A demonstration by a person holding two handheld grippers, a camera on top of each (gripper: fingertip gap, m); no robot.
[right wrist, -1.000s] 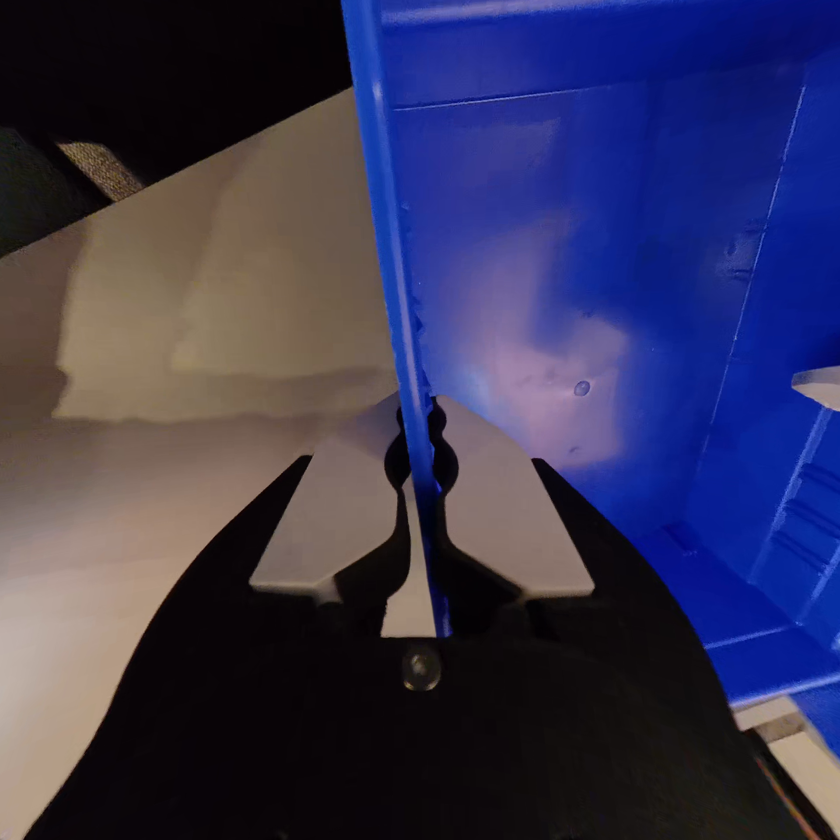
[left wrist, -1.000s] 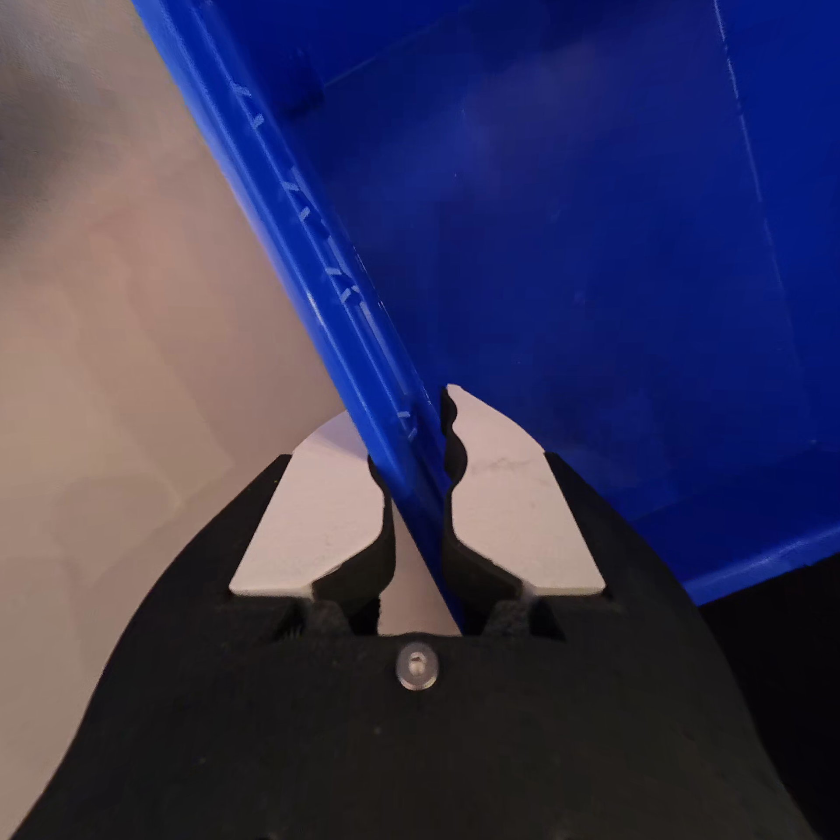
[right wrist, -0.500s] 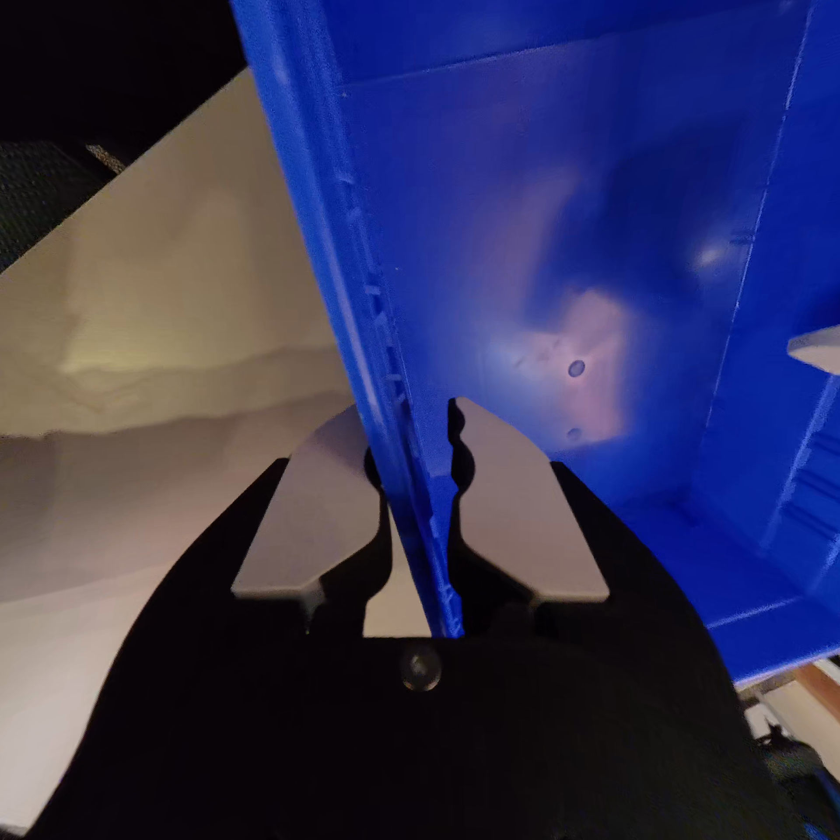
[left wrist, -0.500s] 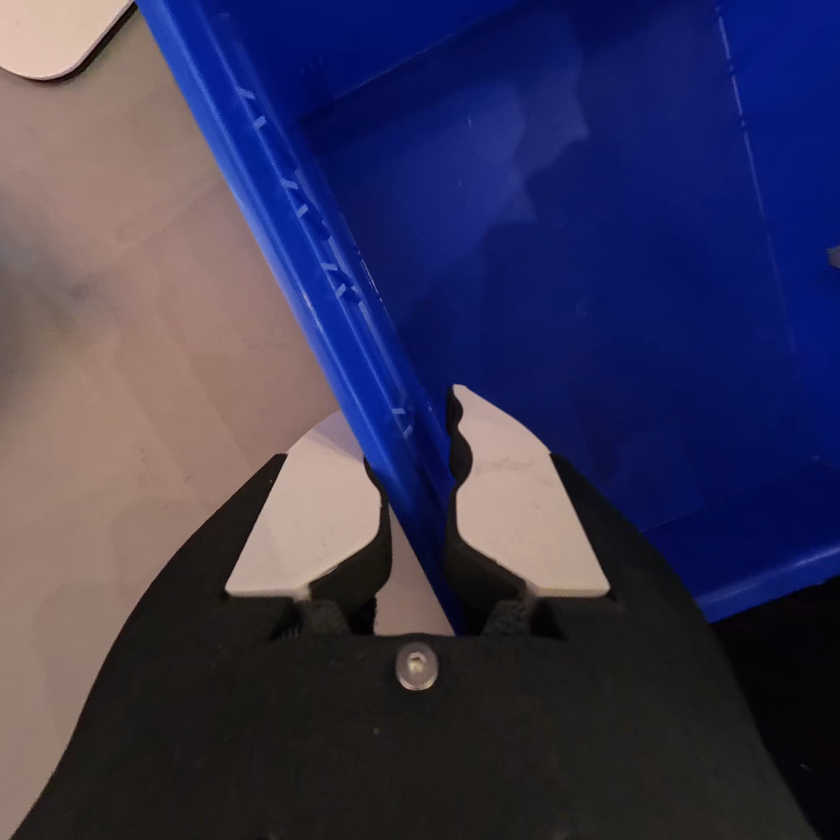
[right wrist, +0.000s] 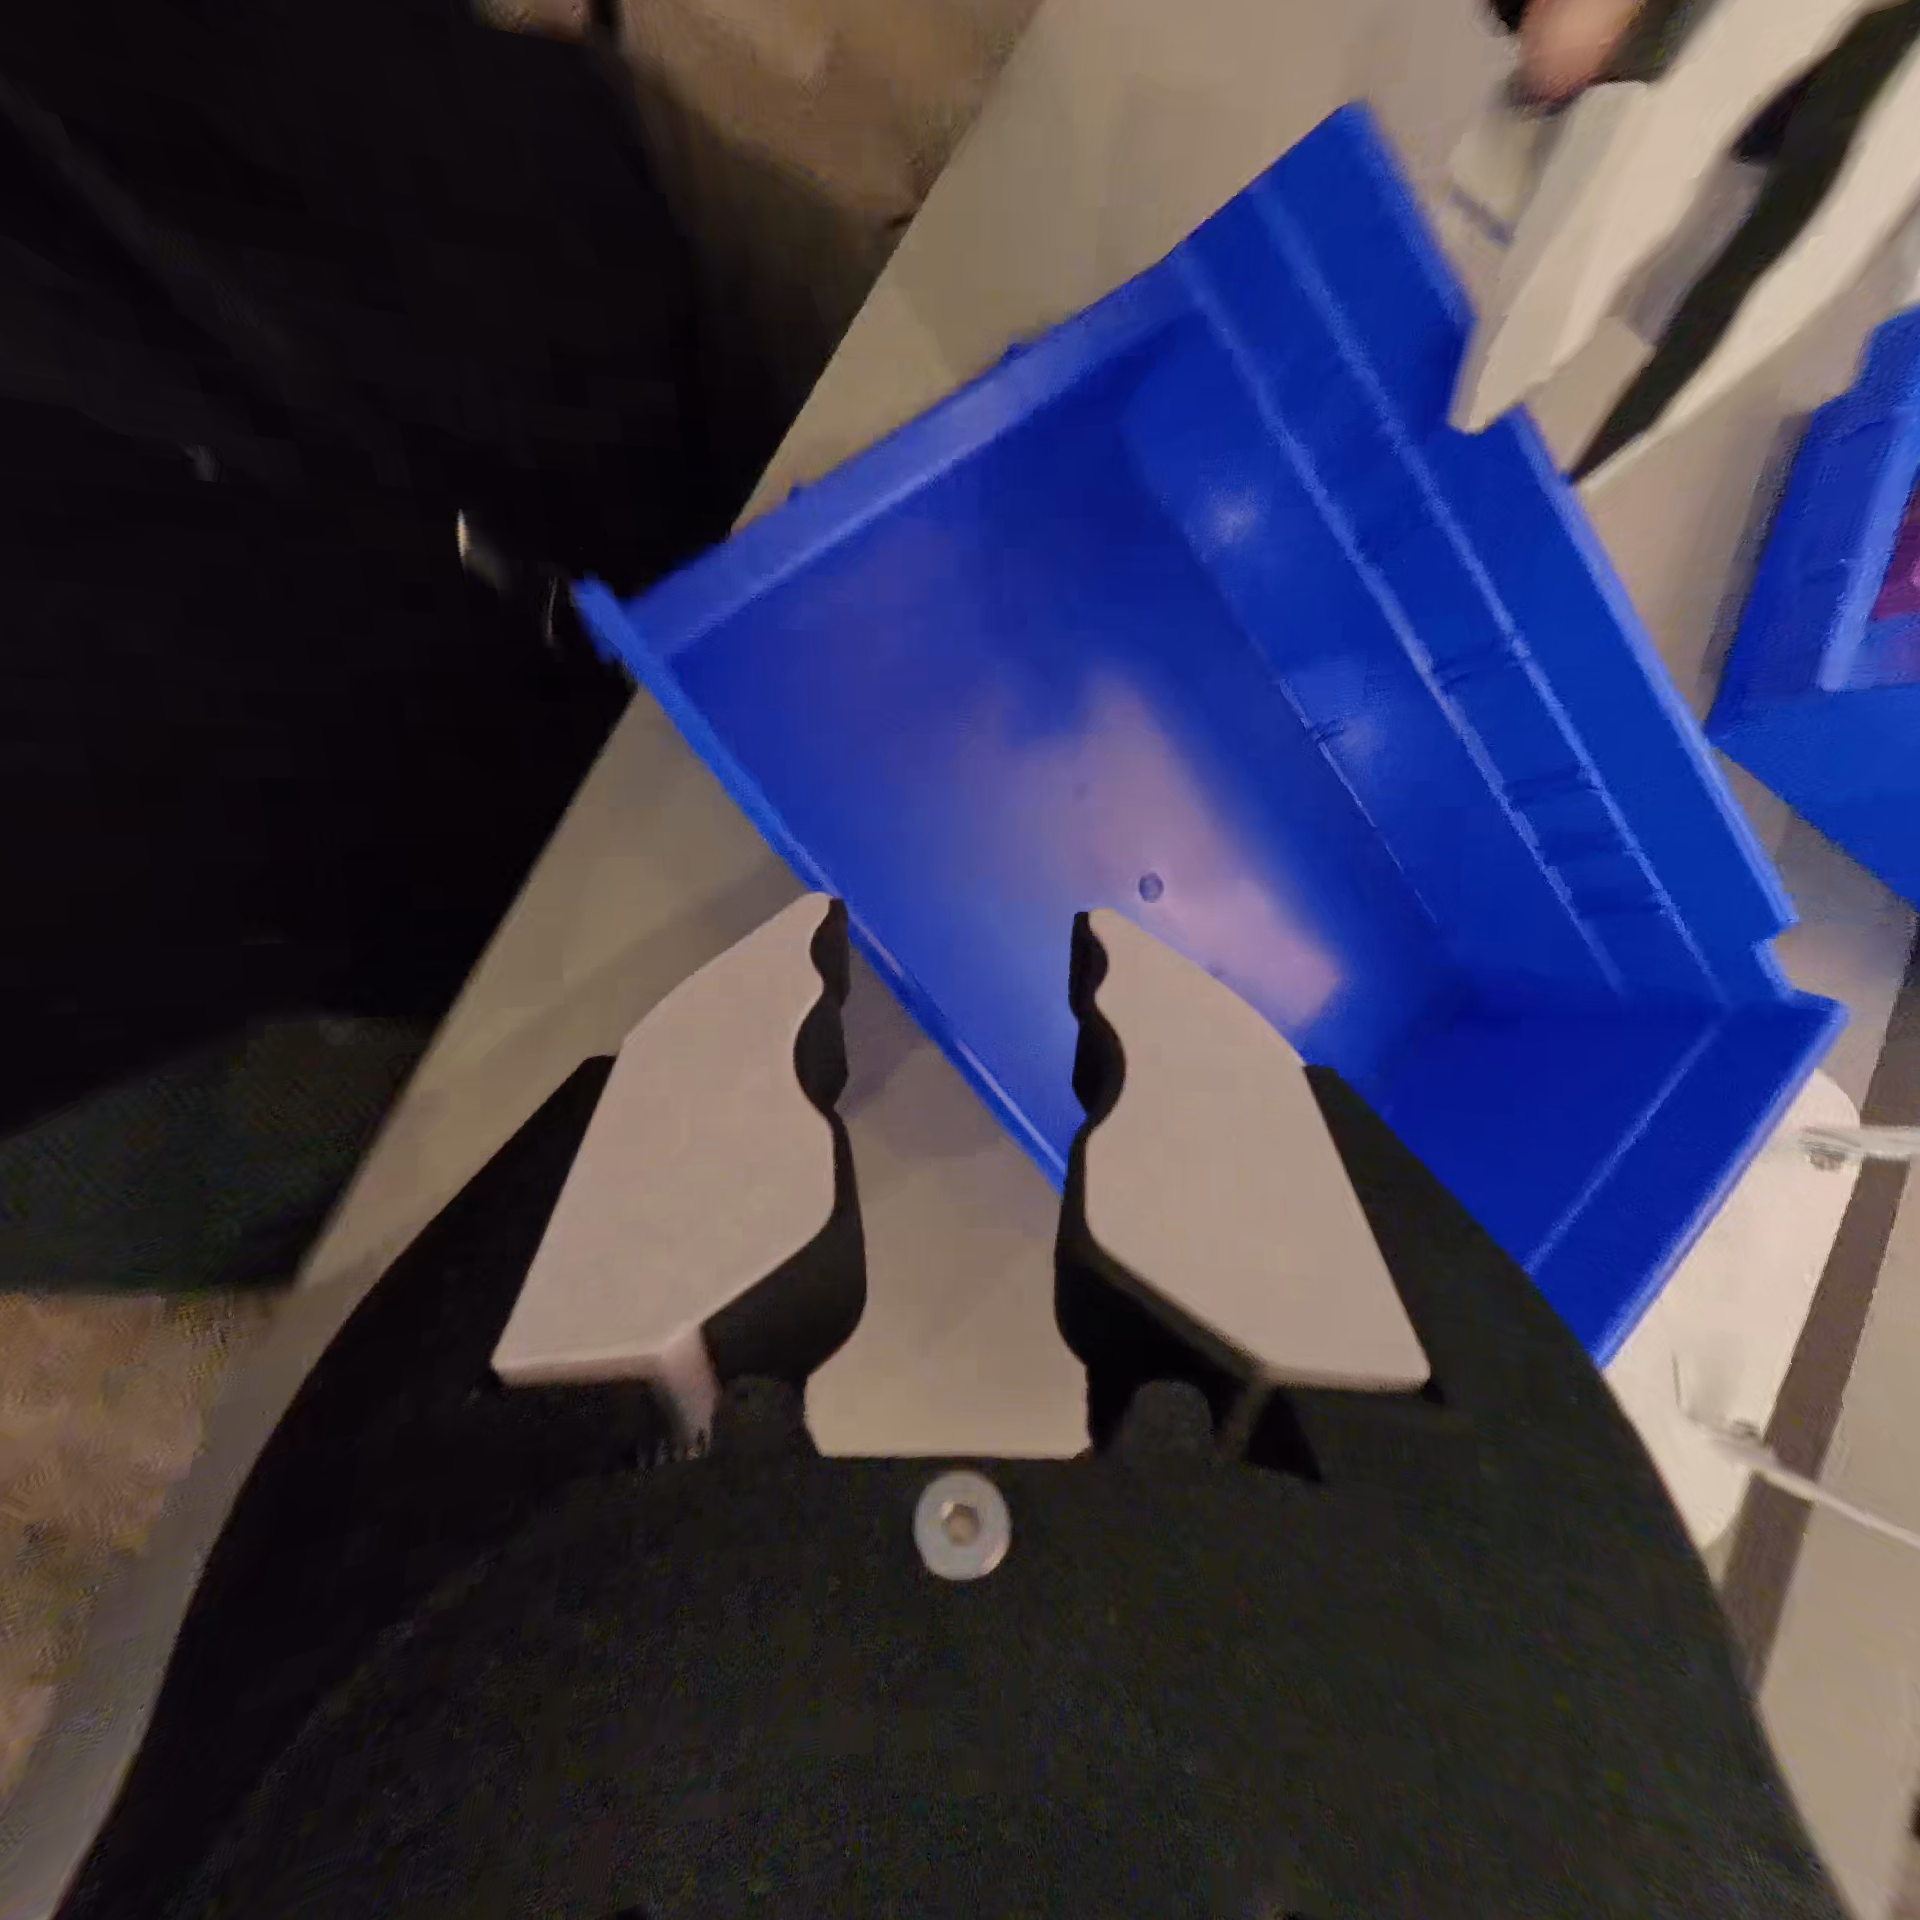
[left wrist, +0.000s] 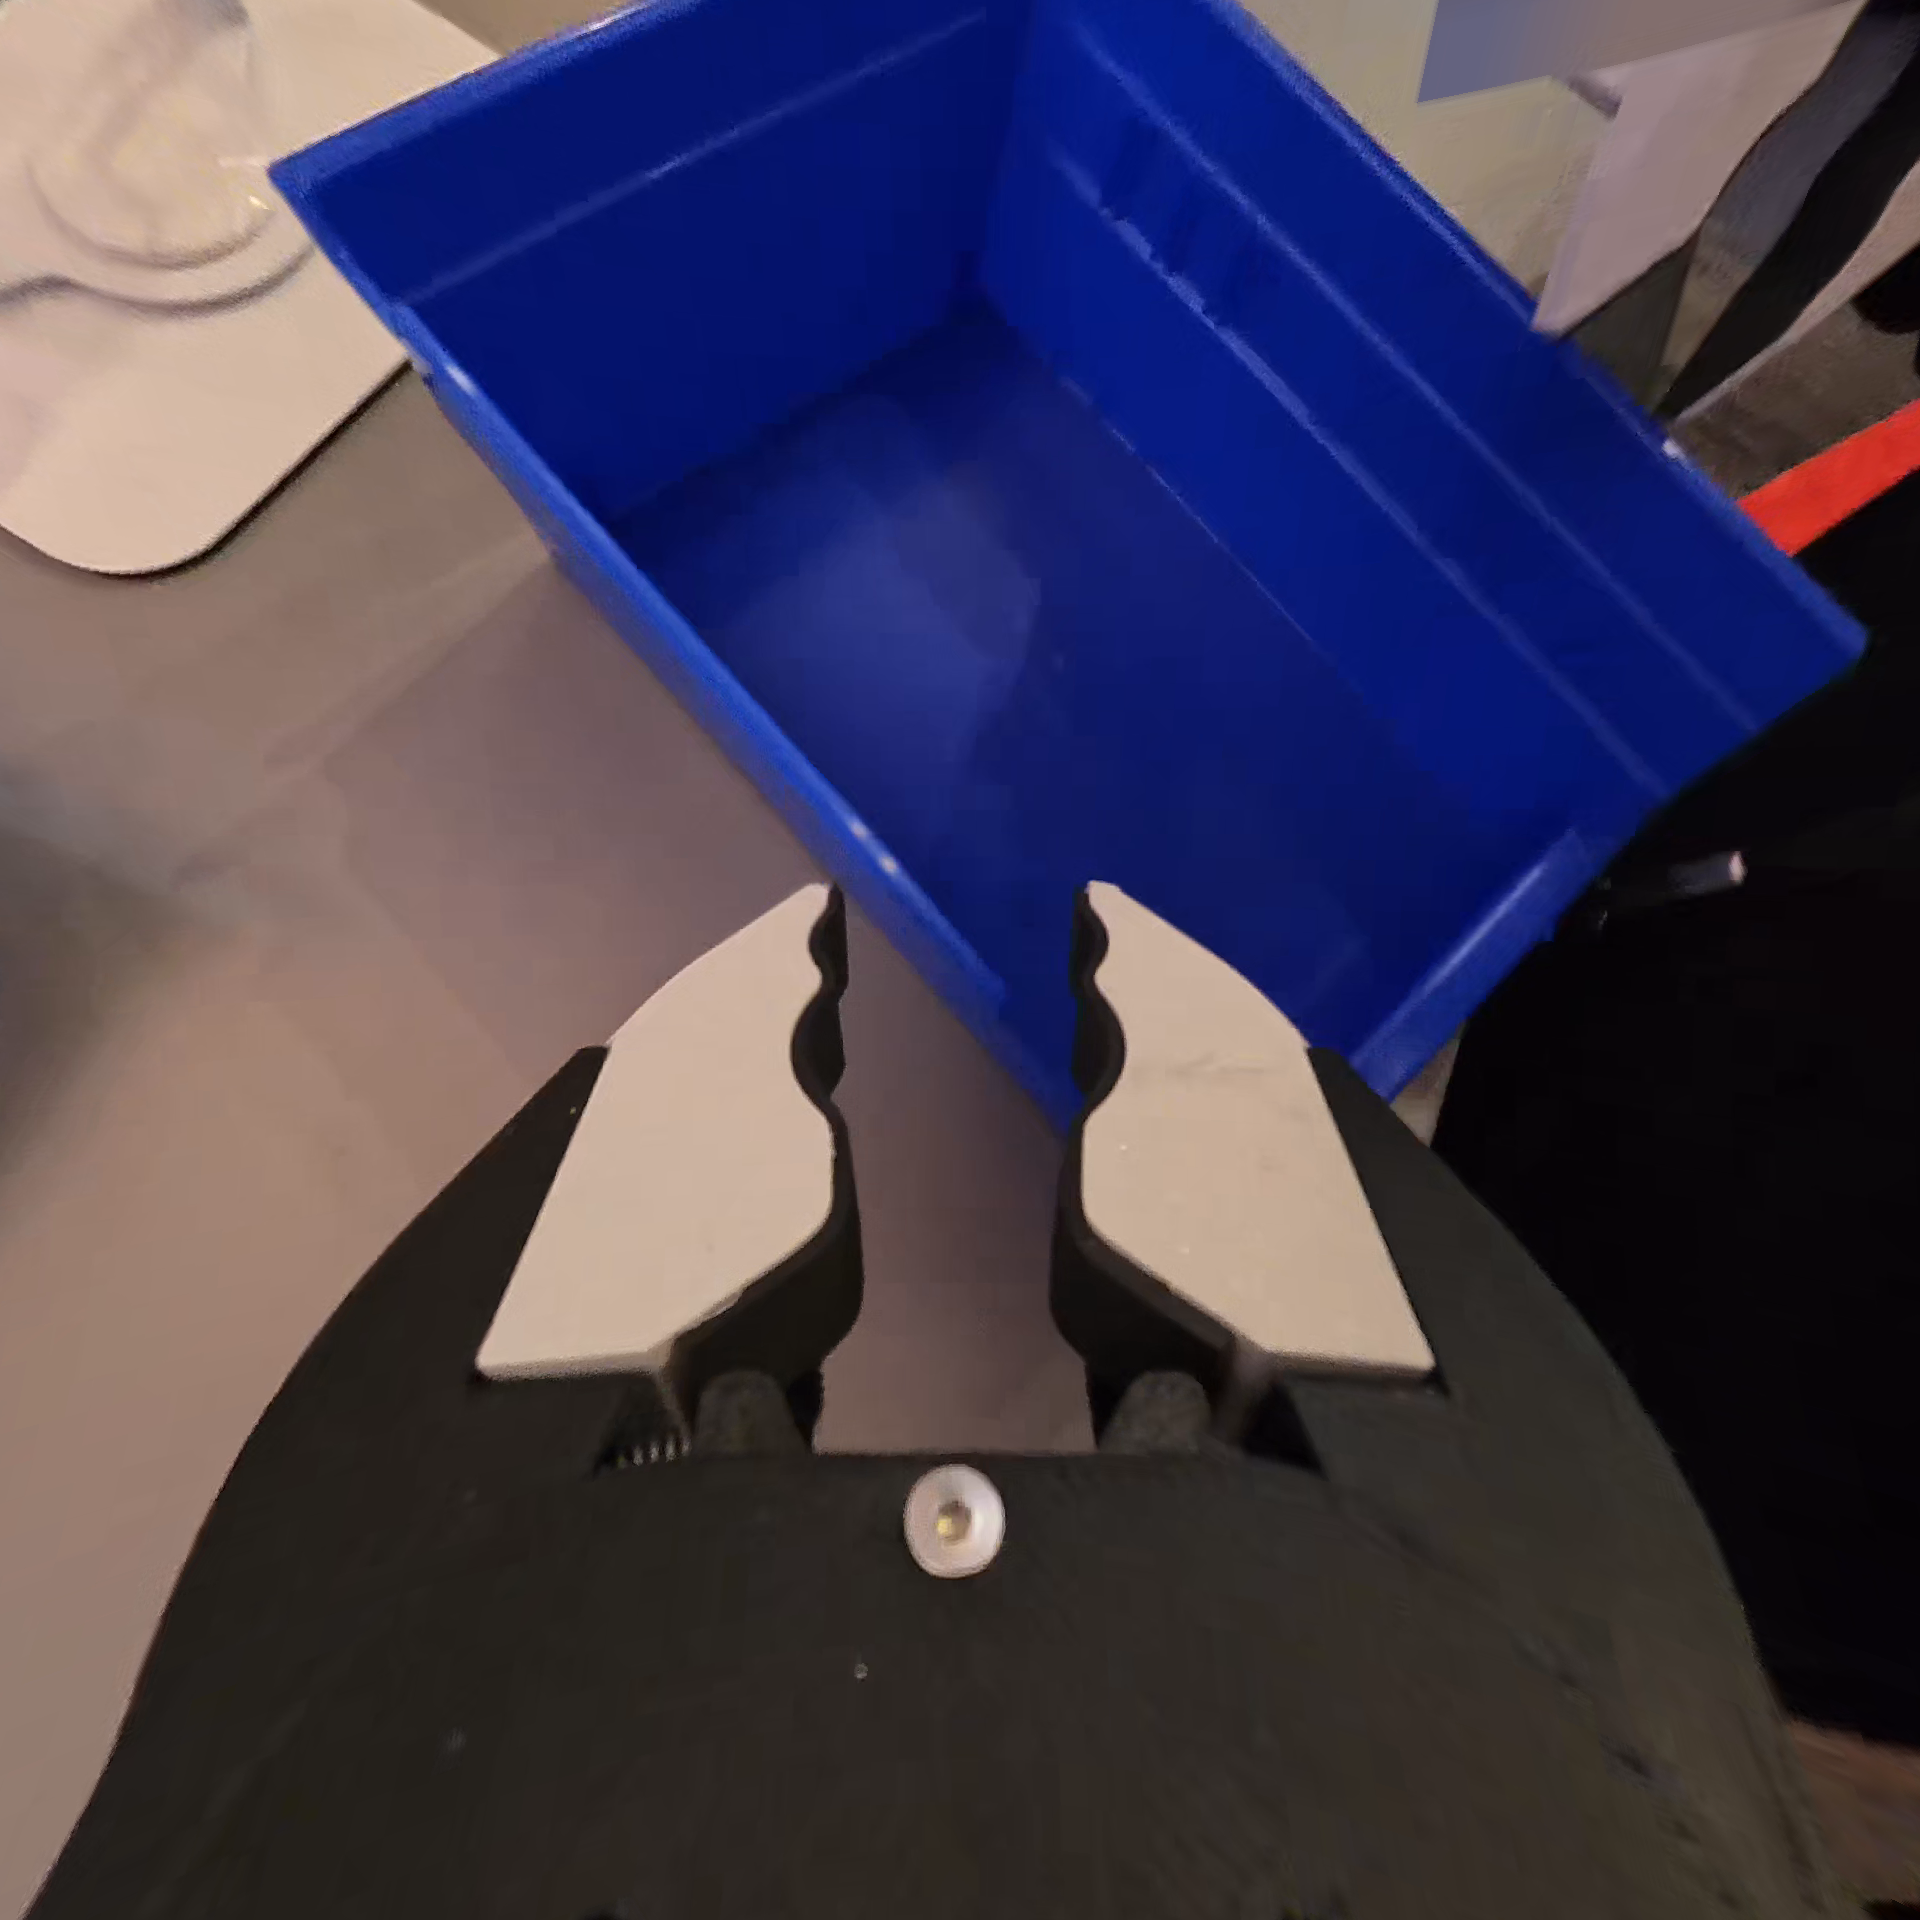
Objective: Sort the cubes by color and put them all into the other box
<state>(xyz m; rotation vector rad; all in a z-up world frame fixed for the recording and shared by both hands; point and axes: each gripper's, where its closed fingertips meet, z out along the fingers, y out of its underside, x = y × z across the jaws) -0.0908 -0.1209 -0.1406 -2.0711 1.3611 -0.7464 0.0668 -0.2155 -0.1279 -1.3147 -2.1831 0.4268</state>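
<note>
An empty blue box (left wrist: 1039, 644) stands on the grey table; it also shows in the right wrist view (right wrist: 1039, 727). My left gripper (left wrist: 958, 904) is open and empty, its fingers on either side of the box's near long wall without touching it. My right gripper (right wrist: 958, 920) is open and empty, standing the same way at the opposite long wall. The left gripper's white fingers (right wrist: 1558, 260) show beyond the far wall in the right wrist view. A second blue box (right wrist: 1829, 727) at the right edge holds something purple (right wrist: 1901, 582). No other cubes are in view.
A white mat (left wrist: 156, 364) lies on the table to the left of the empty box. A red strip (left wrist: 1839, 488) shows beyond the box's right side. The table edge runs close by the box (right wrist: 727, 675), with darkness past it.
Both grippers were shut on the empty box's walls. Both have opened, let go and pulled back, so the whole box now shows on the table.
</note>
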